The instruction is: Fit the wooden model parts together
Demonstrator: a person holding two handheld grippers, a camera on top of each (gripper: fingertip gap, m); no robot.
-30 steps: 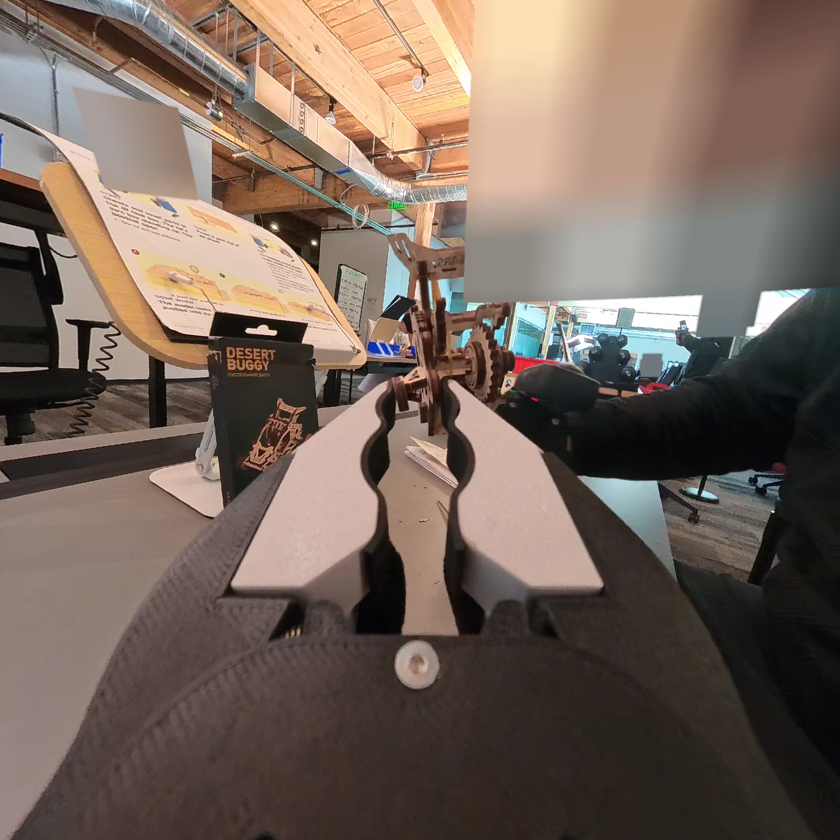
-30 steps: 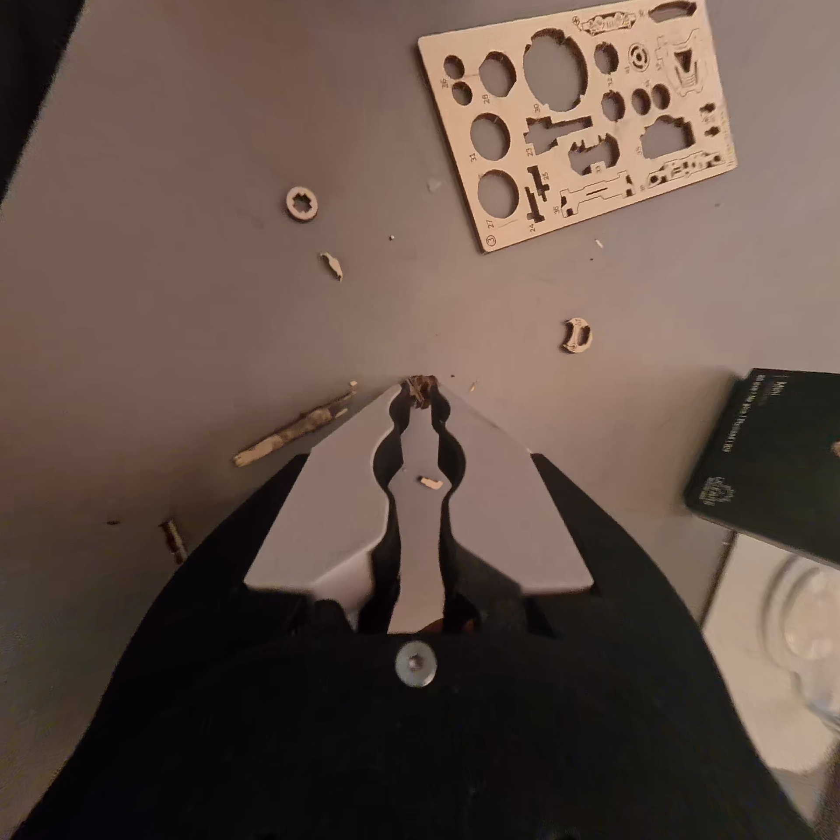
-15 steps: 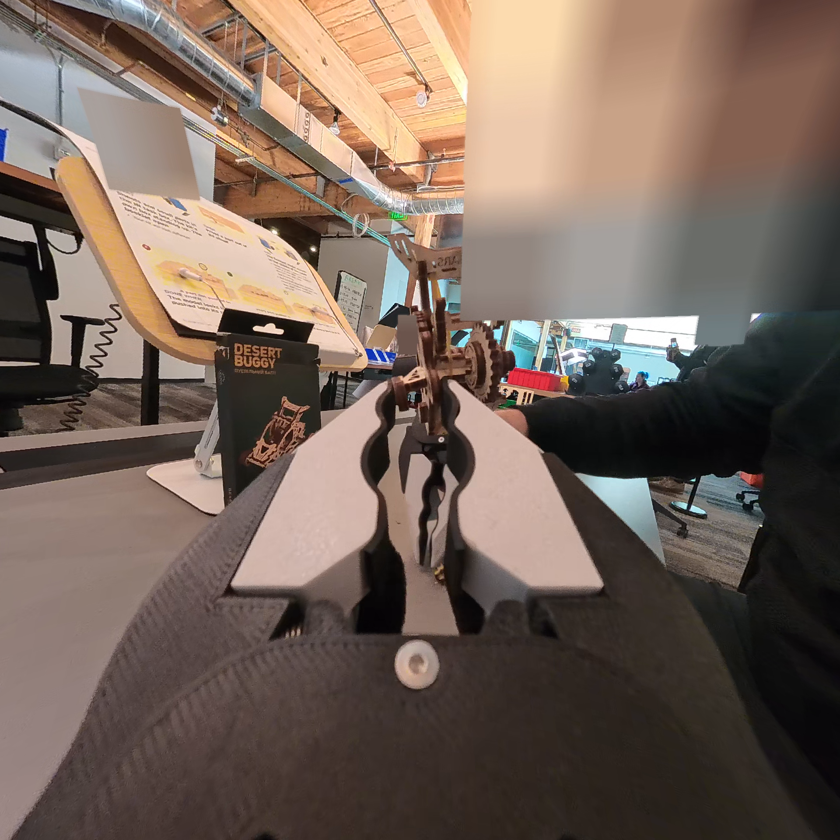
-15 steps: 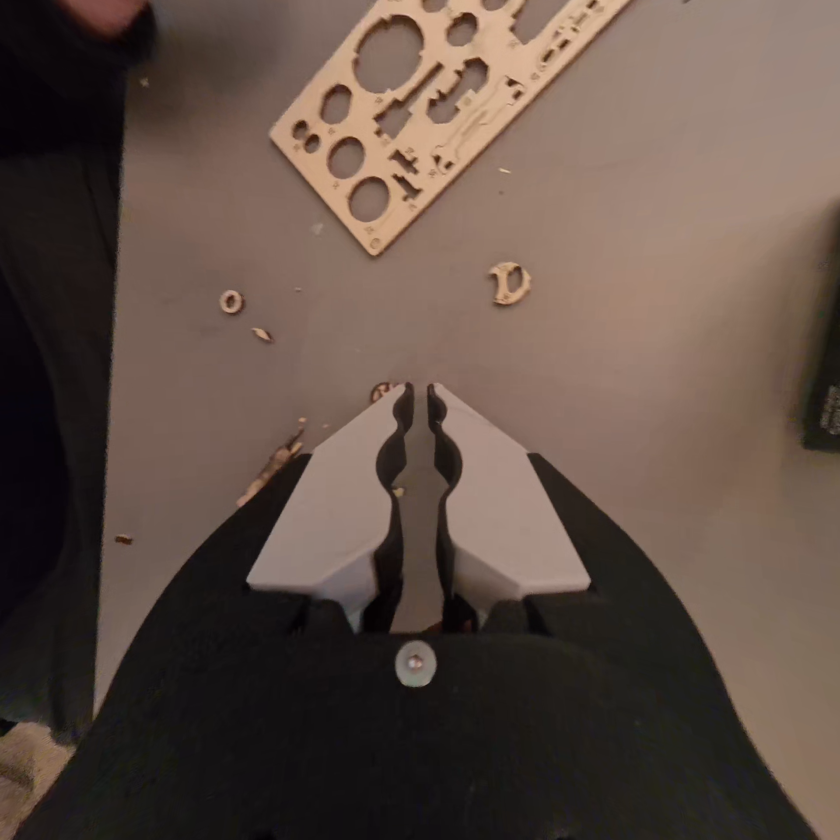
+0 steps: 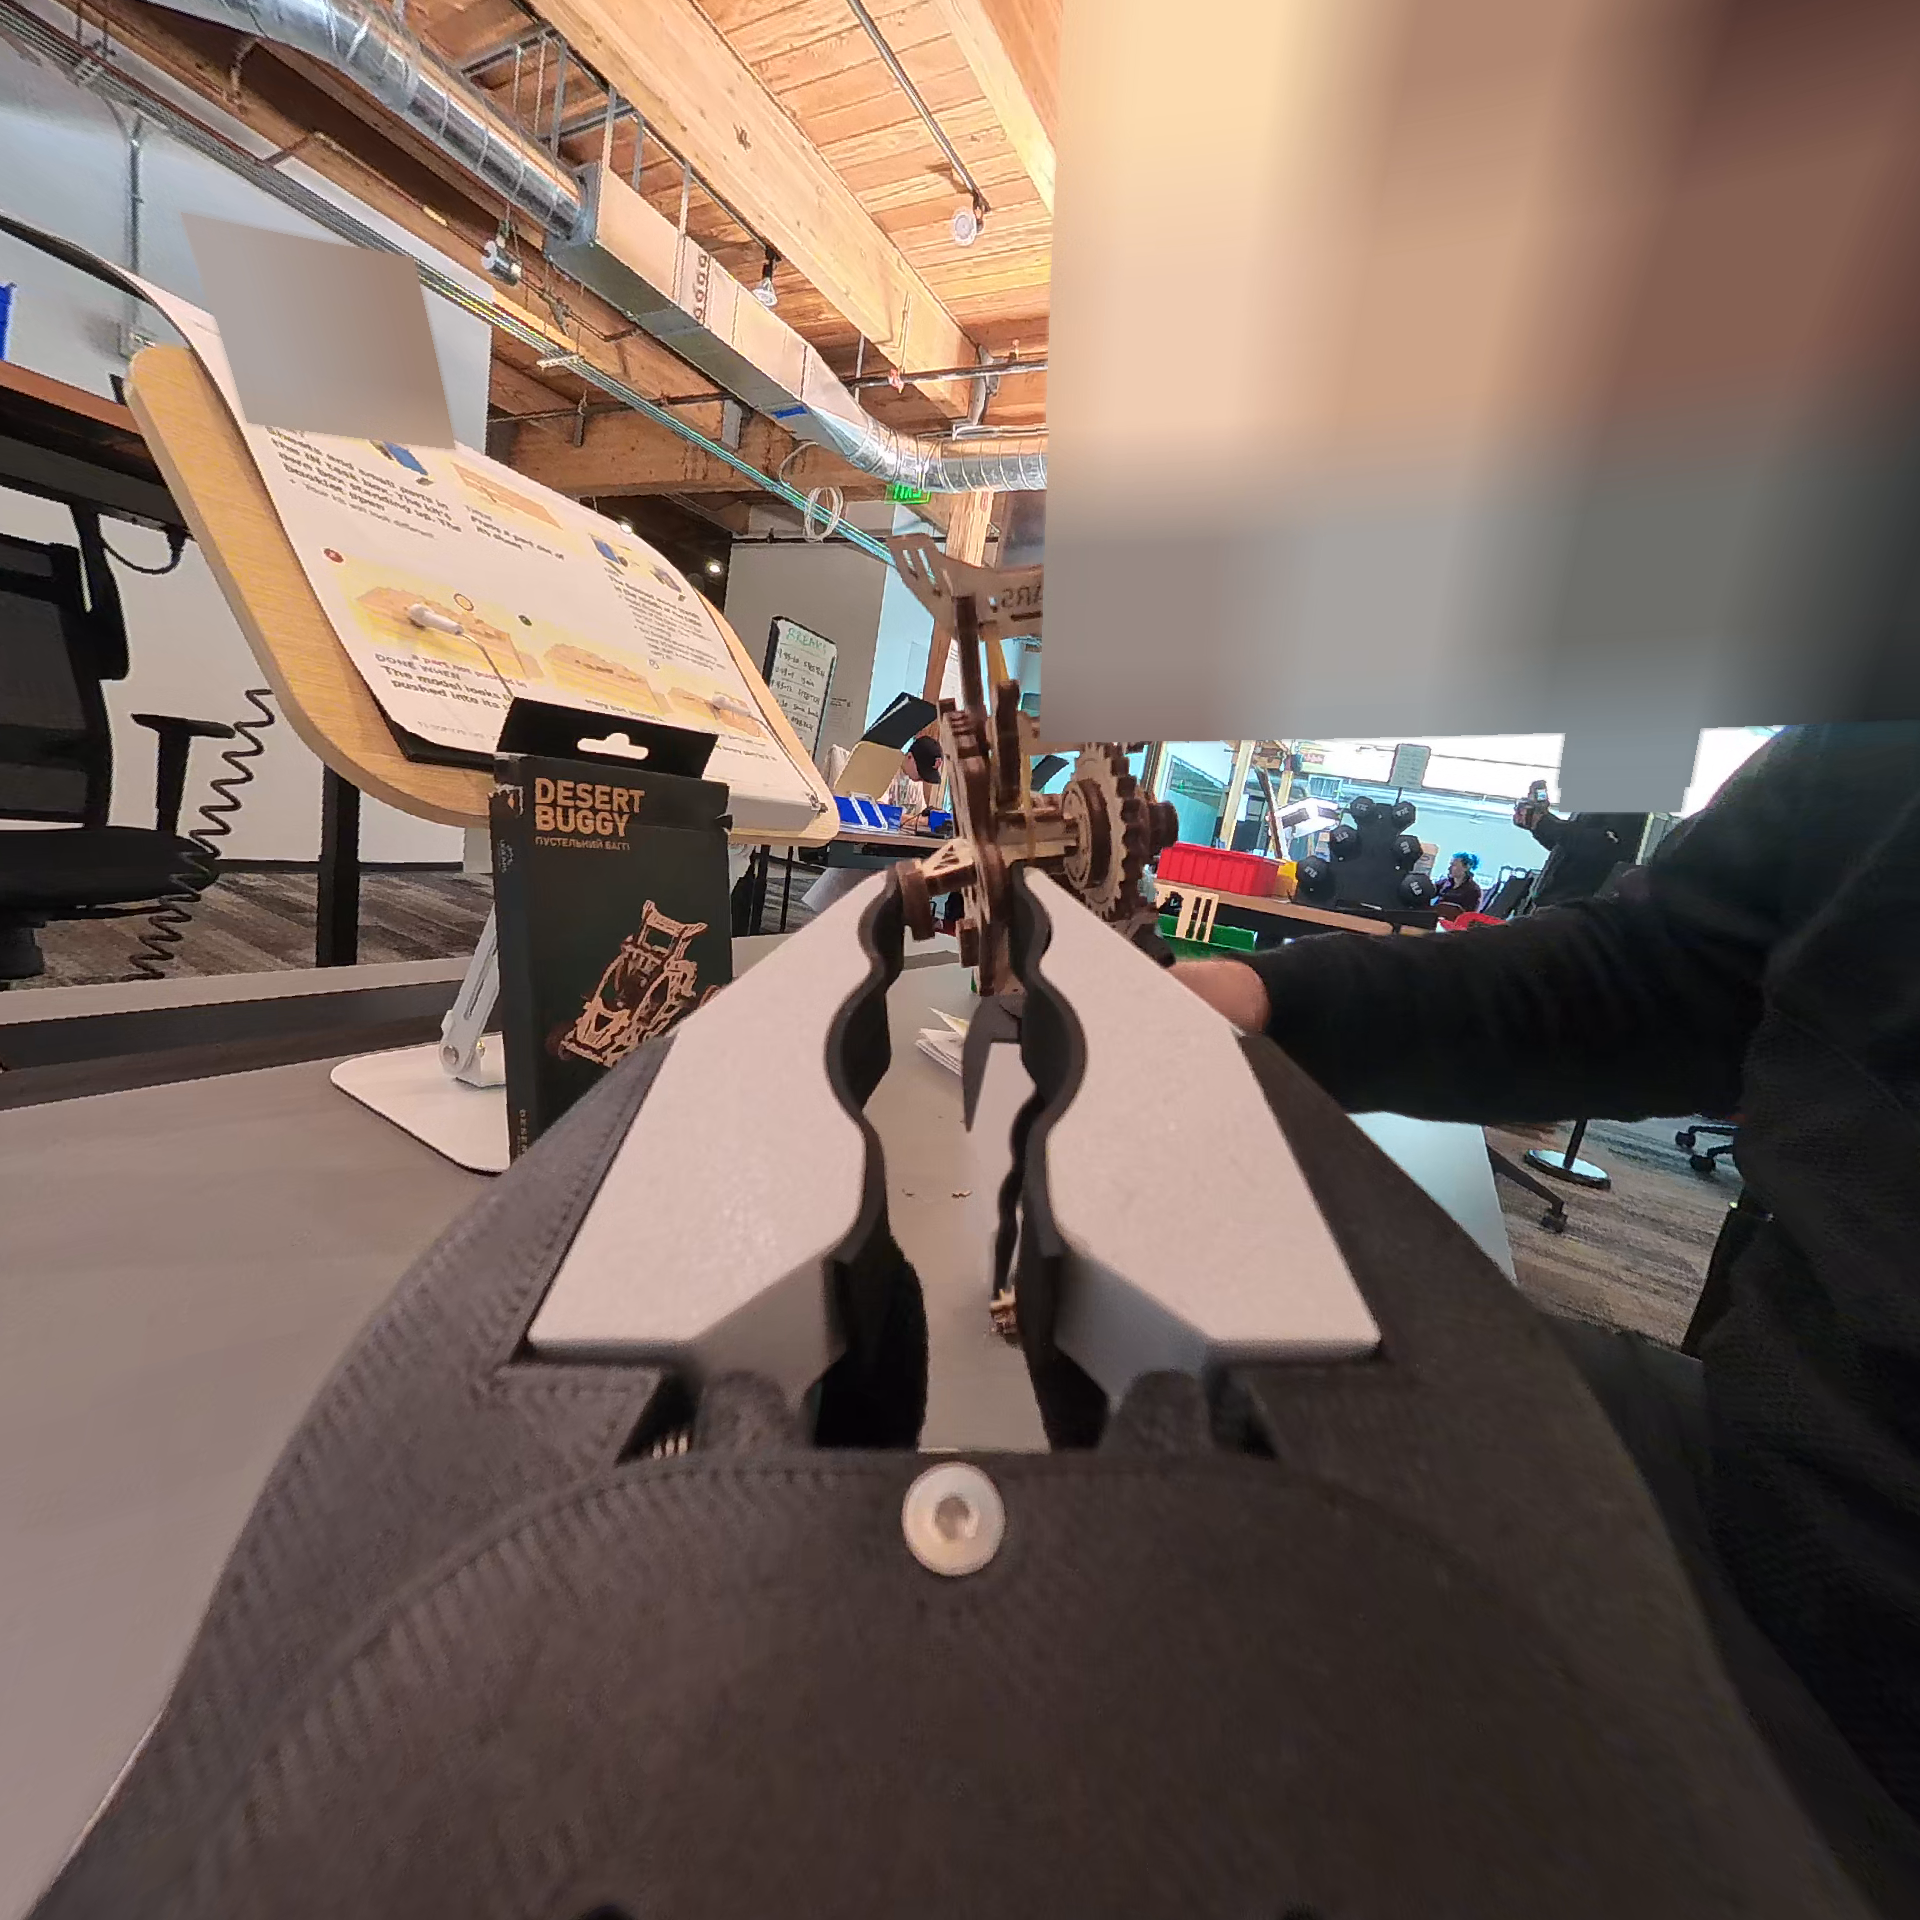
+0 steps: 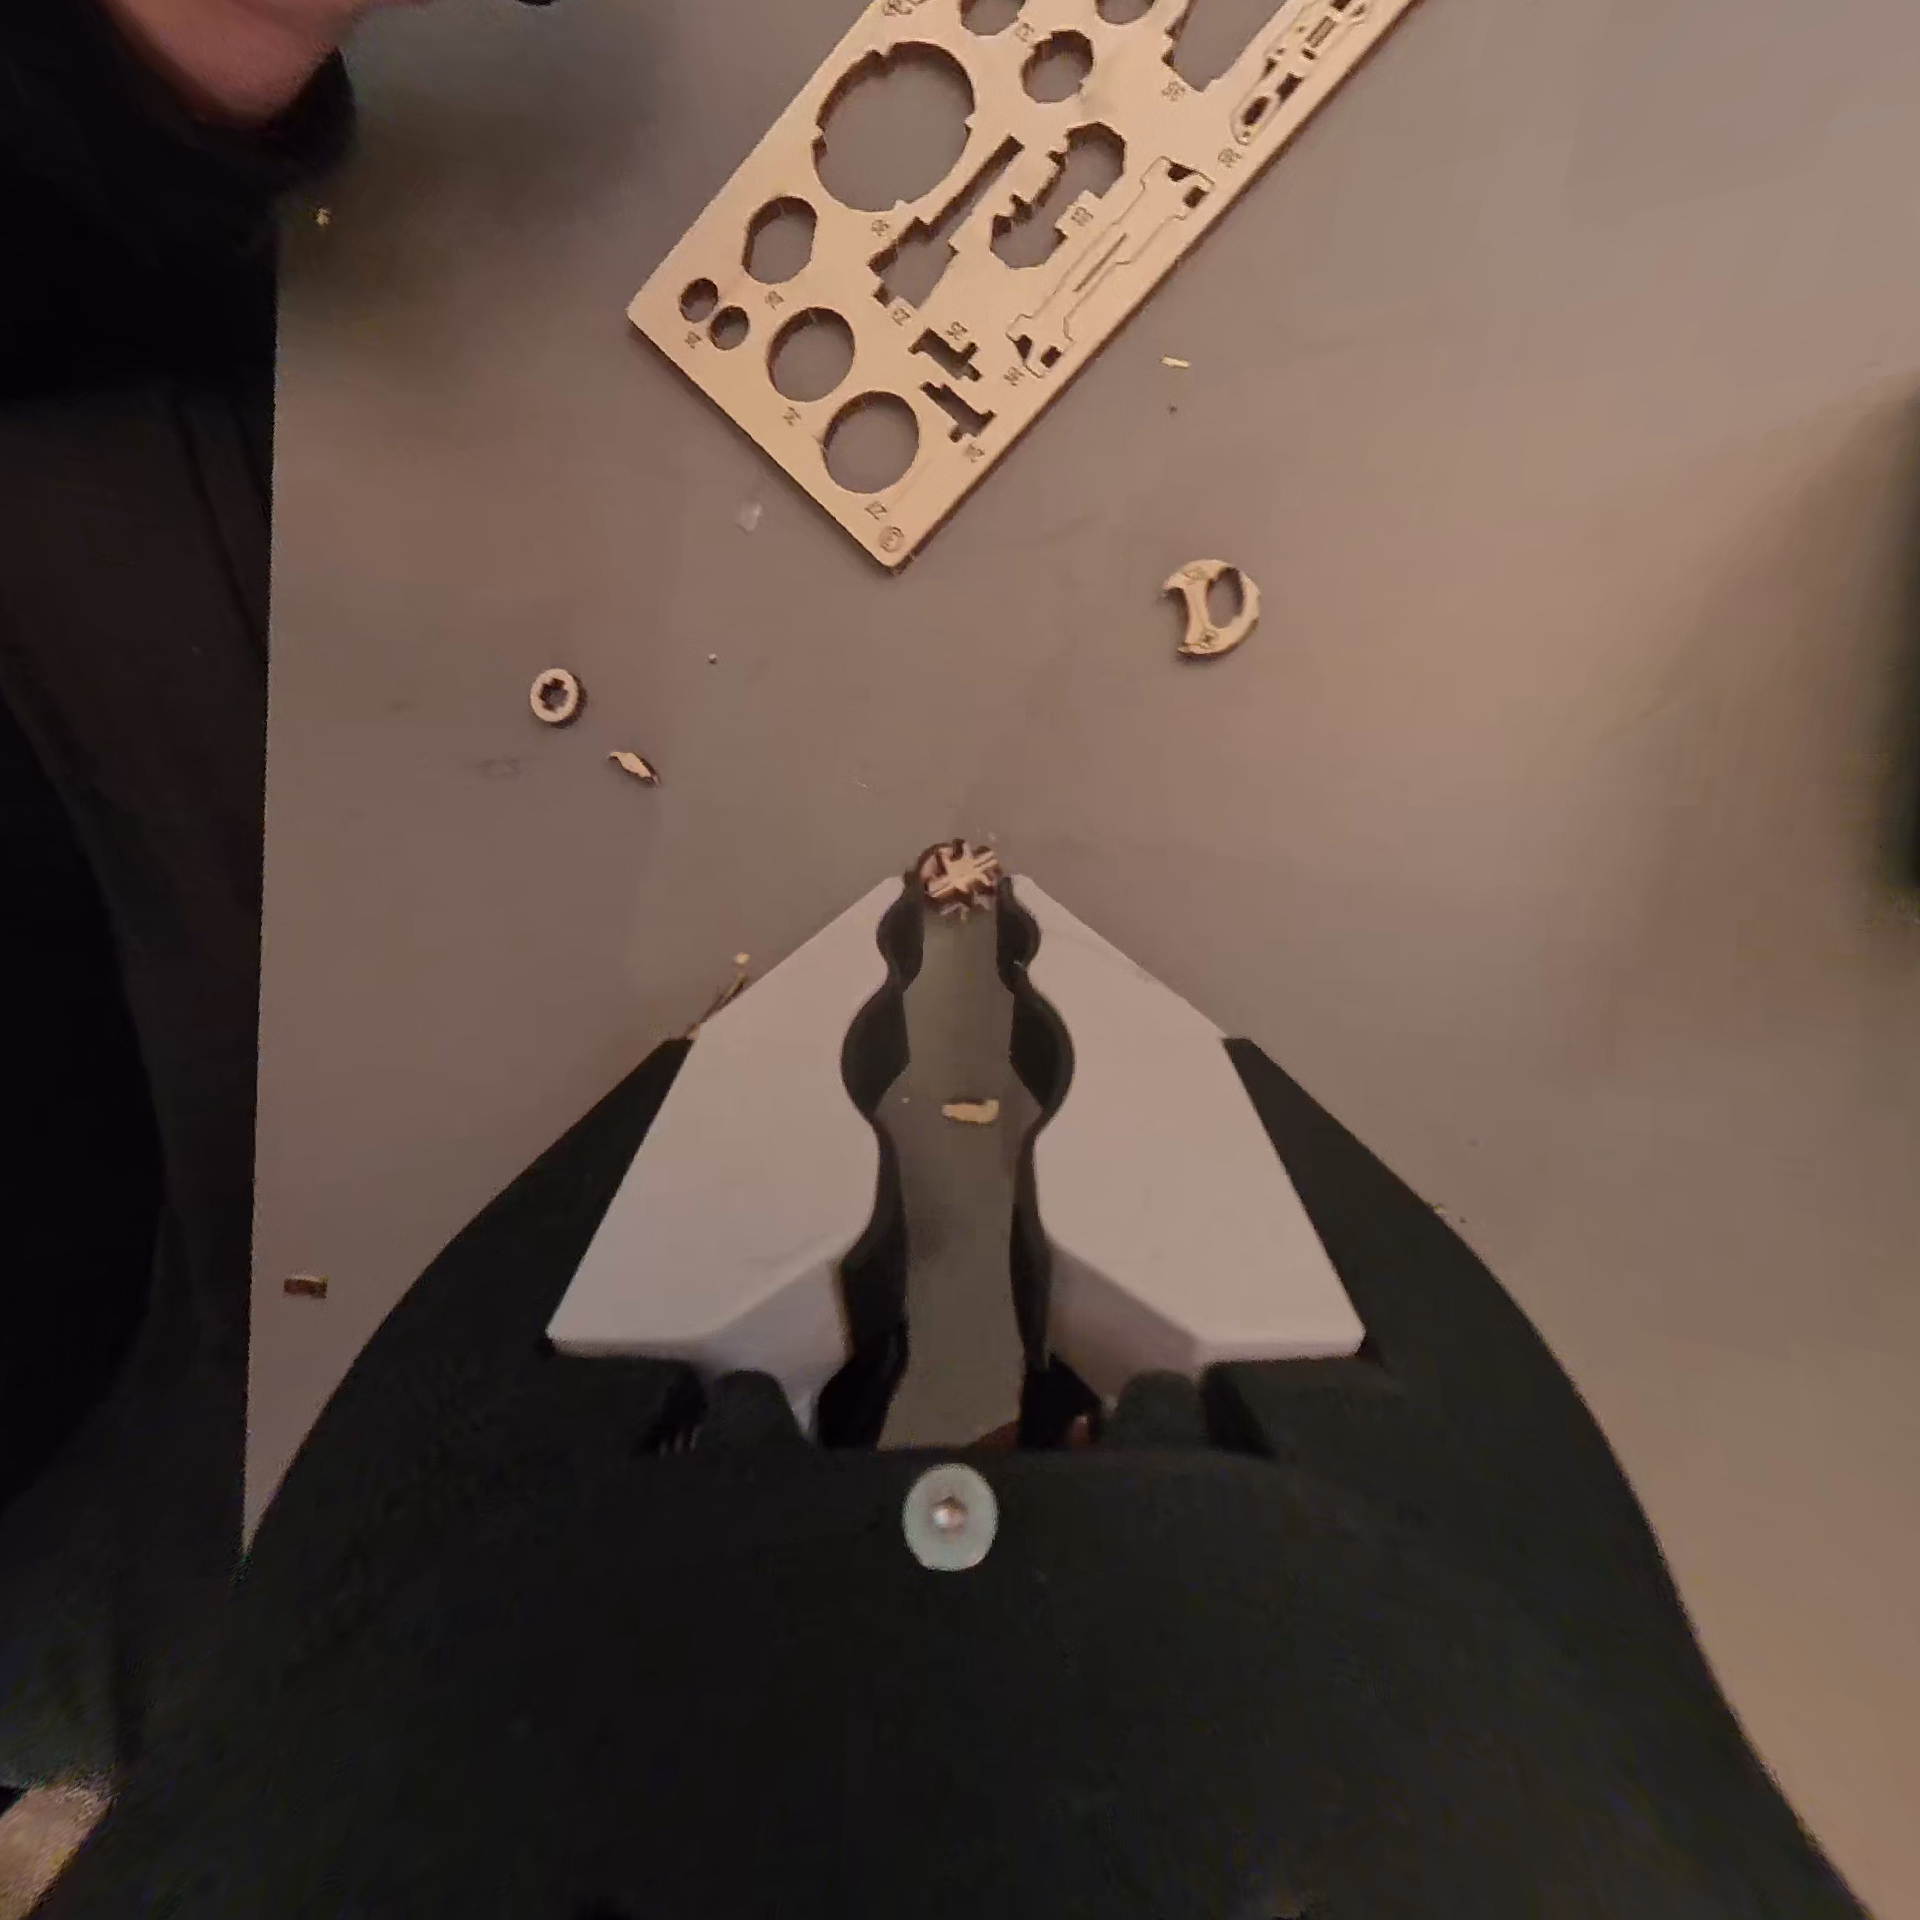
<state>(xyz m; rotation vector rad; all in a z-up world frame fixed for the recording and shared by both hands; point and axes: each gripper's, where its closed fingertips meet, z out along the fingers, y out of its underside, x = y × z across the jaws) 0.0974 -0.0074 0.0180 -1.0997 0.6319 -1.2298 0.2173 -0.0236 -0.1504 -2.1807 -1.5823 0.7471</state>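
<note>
Left hand-held gripper [image 5: 961,894]: we are holding the part-built model [image 5: 1013,831] clamped at the fingertips, raised above the counter [image 5: 208,1247]. Right hand-held gripper [image 6: 961,883]: we are pinching a small round hub [image 6: 958,878] at the fingertips, just over the counter.

Progress, as we are judging it: the build is well under way but not finished. Several gears are already sitting on a shaft, with a plate standing upright through them. The hub is not yet fitted. A ring [image 6: 556,696] and a curved piece [image 6: 1210,608] are lying loose, well apart from each other. The sheet [image 6: 987,239] is lying beyond them, with most of its cut-outs empty.

The model is looking dark brown with burnt laser-cut edges, toothed wheels packed close together. The hub is paler, with a cross-shaped pattern cut in its face. We are treating both as thin and brittle.
</note>
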